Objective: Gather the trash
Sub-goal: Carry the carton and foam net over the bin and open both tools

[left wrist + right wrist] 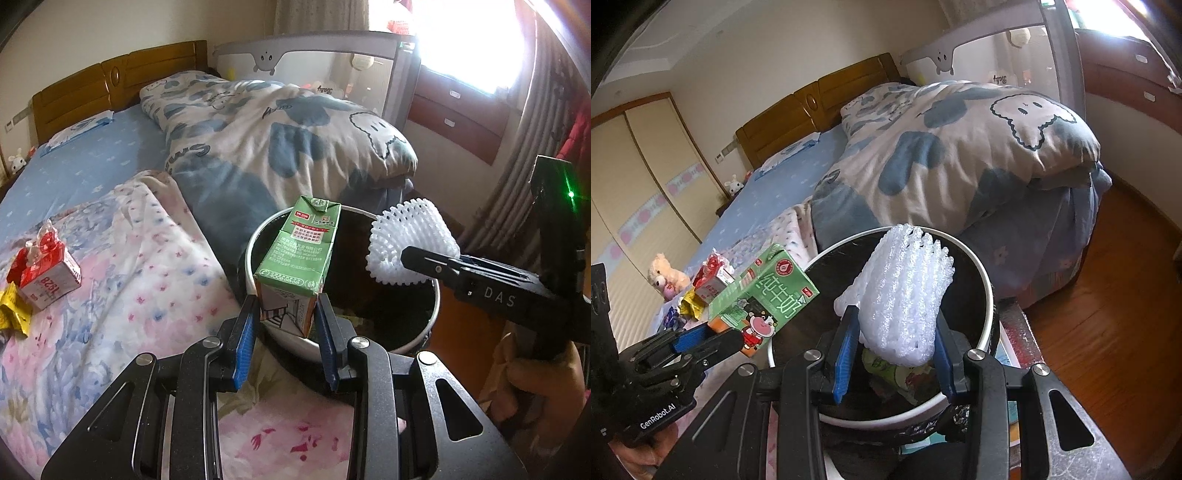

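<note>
My left gripper [286, 314] is shut on a green milk carton [299, 251] and holds it over the near rim of the round trash bin [255, 236], which has a white rim and a black liner. My right gripper [895, 332] is shut on a white foam fruit net [905, 295] and holds it above the bin's opening [988, 288]. The net also shows in the left wrist view [406, 240], as does the carton in the right wrist view [764, 295]. Some trash lies at the bin's bottom [897, 373].
A red and white small carton [48, 277] and a yellow wrapper [11, 310] lie on the floral blanket [129, 295] at the left. A folded blue and white quilt [288, 129] lies behind the bin. Wooden floor [1108, 314] lies at the right.
</note>
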{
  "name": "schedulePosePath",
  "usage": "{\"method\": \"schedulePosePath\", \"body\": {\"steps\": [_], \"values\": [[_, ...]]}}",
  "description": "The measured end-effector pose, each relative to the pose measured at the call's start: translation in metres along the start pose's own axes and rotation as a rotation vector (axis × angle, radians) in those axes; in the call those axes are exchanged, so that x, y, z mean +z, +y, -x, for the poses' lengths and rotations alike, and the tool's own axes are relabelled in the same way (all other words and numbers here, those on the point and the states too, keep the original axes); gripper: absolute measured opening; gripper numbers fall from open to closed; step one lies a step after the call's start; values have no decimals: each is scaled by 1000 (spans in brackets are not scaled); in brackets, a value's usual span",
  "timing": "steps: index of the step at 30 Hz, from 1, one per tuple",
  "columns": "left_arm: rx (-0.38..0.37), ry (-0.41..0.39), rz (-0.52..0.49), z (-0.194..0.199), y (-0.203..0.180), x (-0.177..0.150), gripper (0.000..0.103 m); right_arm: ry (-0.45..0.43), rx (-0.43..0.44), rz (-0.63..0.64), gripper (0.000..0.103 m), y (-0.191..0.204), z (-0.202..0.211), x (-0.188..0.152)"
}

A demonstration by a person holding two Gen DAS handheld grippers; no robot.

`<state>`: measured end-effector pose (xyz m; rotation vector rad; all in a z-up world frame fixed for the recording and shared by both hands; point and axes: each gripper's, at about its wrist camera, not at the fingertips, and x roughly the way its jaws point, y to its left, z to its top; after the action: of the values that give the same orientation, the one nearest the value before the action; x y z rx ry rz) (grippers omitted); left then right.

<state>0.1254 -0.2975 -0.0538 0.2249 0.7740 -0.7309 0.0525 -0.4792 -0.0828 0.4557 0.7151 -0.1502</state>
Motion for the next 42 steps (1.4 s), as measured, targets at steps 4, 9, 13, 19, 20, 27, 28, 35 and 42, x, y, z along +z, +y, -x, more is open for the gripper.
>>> {"method": "schedulePosePath", "body": {"steps": [4, 9, 13, 19, 20, 27, 28, 35, 42], "values": [[2, 5, -4, -4, -2, 4, 29, 8, 0, 2, 40, -1, -4, 2], [-10, 18, -14, -10, -4, 7, 29, 20, -4, 6, 41, -2, -9, 5], [-10, 29, -4, -13, -4, 7, 32, 26, -7, 6, 45, -3, -11, 6], [-4, 15, 25, -5, 4, 4, 46, 25, -15, -6, 67, -6, -11, 8], [-3, 12, 29, -3, 5, 3, 48, 23, -13, -8, 67, -6, -10, 7], [35, 5, 107, 15, 36, -20, 56, -4, 2, 1, 79, 10, -2, 3], [40, 6, 118, 17, 40, -22, 56, -10, 9, 5, 81, 15, -1, 2], [103, 7, 229, 39, 85, -50, 57, -24, 71, 38, 88, 54, -3, -6], [164, 4, 318, 57, 127, -75, 57, 13, 133, 96, 89, 100, -18, -20]]}}
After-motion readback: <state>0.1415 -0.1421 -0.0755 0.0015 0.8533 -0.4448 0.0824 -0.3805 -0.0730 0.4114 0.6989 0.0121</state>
